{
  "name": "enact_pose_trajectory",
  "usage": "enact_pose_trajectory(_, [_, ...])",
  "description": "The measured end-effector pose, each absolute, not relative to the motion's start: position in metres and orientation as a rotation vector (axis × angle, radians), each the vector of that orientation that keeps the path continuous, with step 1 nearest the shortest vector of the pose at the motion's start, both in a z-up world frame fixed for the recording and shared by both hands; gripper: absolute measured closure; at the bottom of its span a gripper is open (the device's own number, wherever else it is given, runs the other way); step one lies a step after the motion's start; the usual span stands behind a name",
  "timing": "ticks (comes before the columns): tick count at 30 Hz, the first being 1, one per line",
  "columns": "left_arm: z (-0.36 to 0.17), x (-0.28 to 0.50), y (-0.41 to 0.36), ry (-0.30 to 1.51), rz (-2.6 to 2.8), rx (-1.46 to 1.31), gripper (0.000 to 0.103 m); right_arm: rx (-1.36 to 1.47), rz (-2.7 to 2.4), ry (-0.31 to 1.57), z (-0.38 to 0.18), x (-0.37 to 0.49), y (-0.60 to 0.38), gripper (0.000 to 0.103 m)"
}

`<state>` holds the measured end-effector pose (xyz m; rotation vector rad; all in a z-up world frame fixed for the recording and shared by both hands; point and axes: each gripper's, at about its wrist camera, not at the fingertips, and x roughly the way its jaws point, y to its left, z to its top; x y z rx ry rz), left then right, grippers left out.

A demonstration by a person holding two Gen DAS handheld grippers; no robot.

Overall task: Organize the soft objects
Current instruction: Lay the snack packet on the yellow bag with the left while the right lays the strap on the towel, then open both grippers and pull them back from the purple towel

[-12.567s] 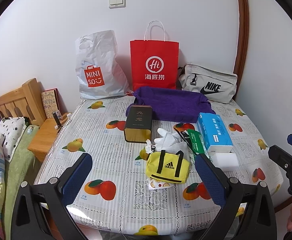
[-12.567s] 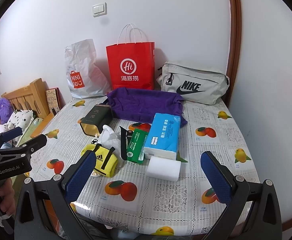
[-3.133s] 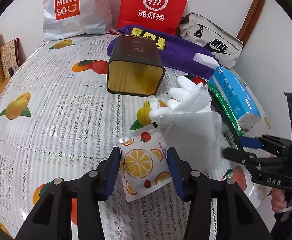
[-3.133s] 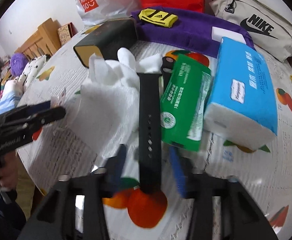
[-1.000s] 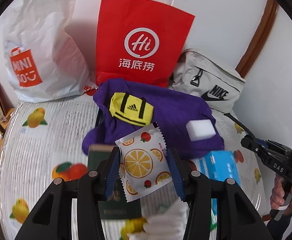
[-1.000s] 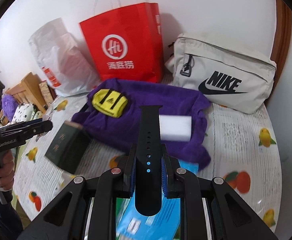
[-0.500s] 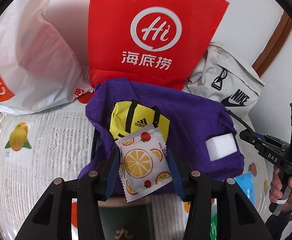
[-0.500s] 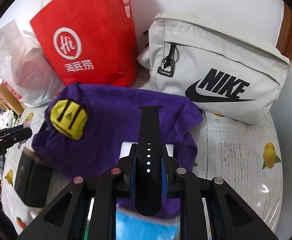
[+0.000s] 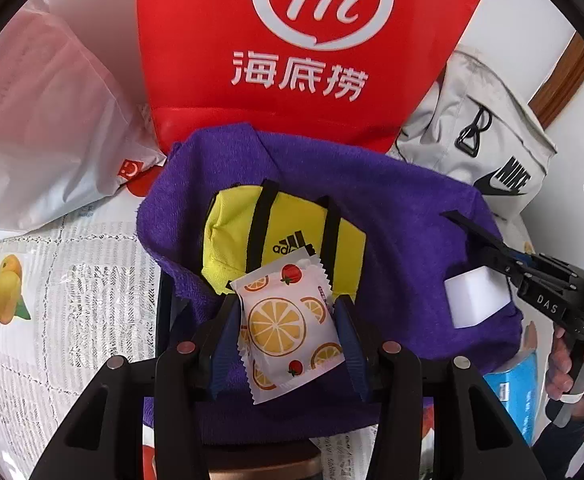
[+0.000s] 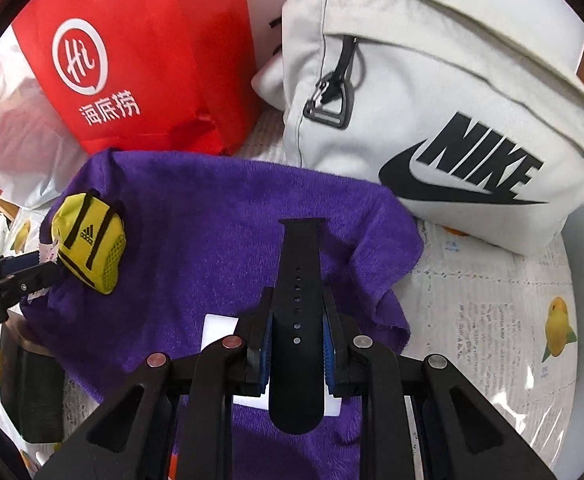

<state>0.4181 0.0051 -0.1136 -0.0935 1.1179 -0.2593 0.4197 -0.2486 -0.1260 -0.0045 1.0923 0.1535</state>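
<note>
Fuzzy purple towel [image 10: 220, 216], crinkly sachet [image 9: 288, 320]

The flat white foam block [image 10: 217, 330] lies mostly hidden behind the right gripper [image 10: 296, 344] and its black rubber watch strap [image 10: 298, 320], while the light-blue tissue pack [image 9: 522, 392] (lettering unreadable) shows only one corner past the purple fleece towel [image 9: 396, 216].

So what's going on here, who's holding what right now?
A person is working with two handheld grippers over a purple towel on the table. The left gripper is clamped on a white orange-print sachet, next to the yellow Adidas pouch lying on the towel. The right gripper is shut on a black rubber watch strap, above a white foam block.
</note>
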Motion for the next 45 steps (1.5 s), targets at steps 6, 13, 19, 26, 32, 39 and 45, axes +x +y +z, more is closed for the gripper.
enact_pose_trajectory(6, [-0.122,0.424,0.002,1.134,-0.252,-0.087,0.052,-0.005,0.149,1.109,-0.136,0.425,-0.249,0.082])
enact_pose_trajectory(13, [-0.121,0.427,-0.003,1.118,-0.276,-0.152,0.028,-0.009,0.172,1.107,-0.138,0.426,-0.251,0.043])
enact_pose_trajectory(19, [-0.11,0.418,0.001,1.107,-0.257,-0.127,0.028,0.021,0.178,1.077,-0.123,0.417,-0.255,0.036])
enact_pose_trajectory(26, [-0.086,0.393,0.013,1.081,-0.243,-0.116,0.028,0.076,0.177,1.019,-0.091,0.383,-0.257,0.036])
enact_pose_trajectory(32, [-0.06,0.352,0.021,1.048,-0.245,-0.107,0.028,0.114,0.221,0.968,-0.066,0.332,-0.253,0.036])
enact_pose_trajectory(39, [-0.052,0.296,0.022,1.04,-0.242,-0.088,0.028,0.094,0.258,0.939,-0.05,0.278,-0.244,0.036])
enact_pose_trajectory(45, [-0.064,0.244,0.02,1.058,-0.255,-0.097,0.028,0.083,0.279,0.937,-0.051,0.226,-0.245,0.036])
